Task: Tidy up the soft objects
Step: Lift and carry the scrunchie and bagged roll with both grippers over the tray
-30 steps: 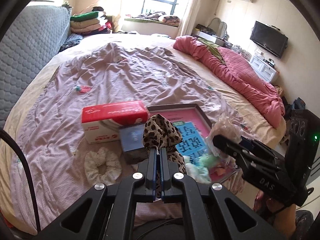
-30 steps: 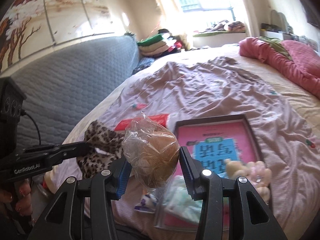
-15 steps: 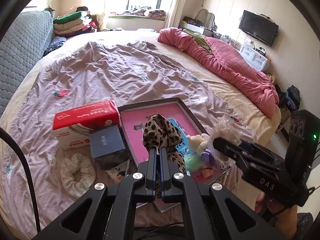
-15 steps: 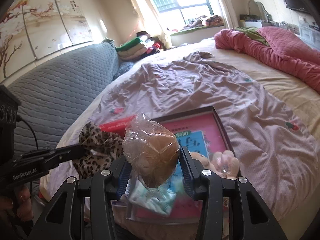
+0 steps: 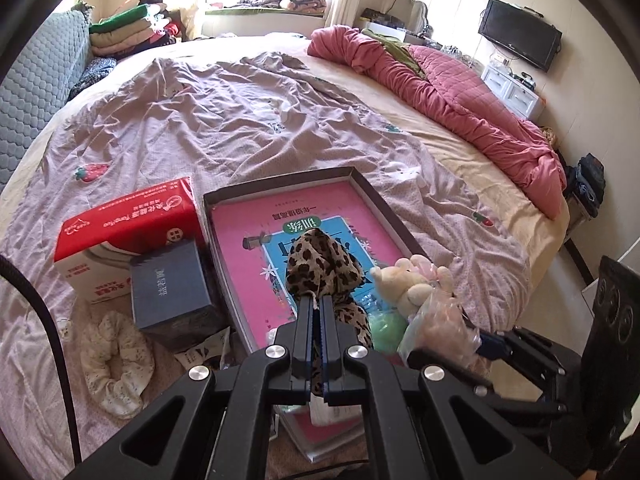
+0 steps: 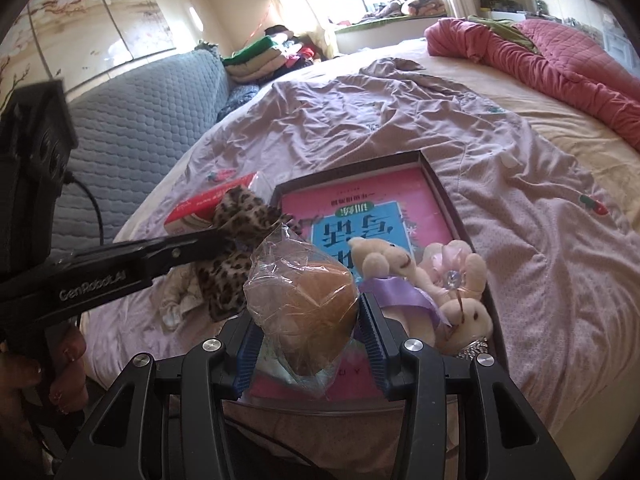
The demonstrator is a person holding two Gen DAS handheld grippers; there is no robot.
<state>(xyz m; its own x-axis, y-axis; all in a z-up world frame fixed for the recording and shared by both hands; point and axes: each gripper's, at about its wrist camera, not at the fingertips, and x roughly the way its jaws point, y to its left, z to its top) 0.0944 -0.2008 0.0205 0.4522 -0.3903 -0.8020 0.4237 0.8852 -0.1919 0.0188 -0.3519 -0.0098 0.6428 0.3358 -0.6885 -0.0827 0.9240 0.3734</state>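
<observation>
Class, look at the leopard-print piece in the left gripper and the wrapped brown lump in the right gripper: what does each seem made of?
Leopard-print fabric piece: soft woven or plush cloth, matte; it droops in folds.
Wrapped brown bun: probably bread, matte, inside thin clear plastic film, glossy and crinkled, with glints.

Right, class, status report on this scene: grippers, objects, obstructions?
Left gripper shut on leopard scrunchie. Right gripper shut on bagged bun. Plush toys already crowd the tray below.

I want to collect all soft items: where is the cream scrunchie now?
In the left wrist view, the cream scrunchie lies on the lilac bedsheet at lower left, just in front of the dark blue box and the red tissue box.
</observation>
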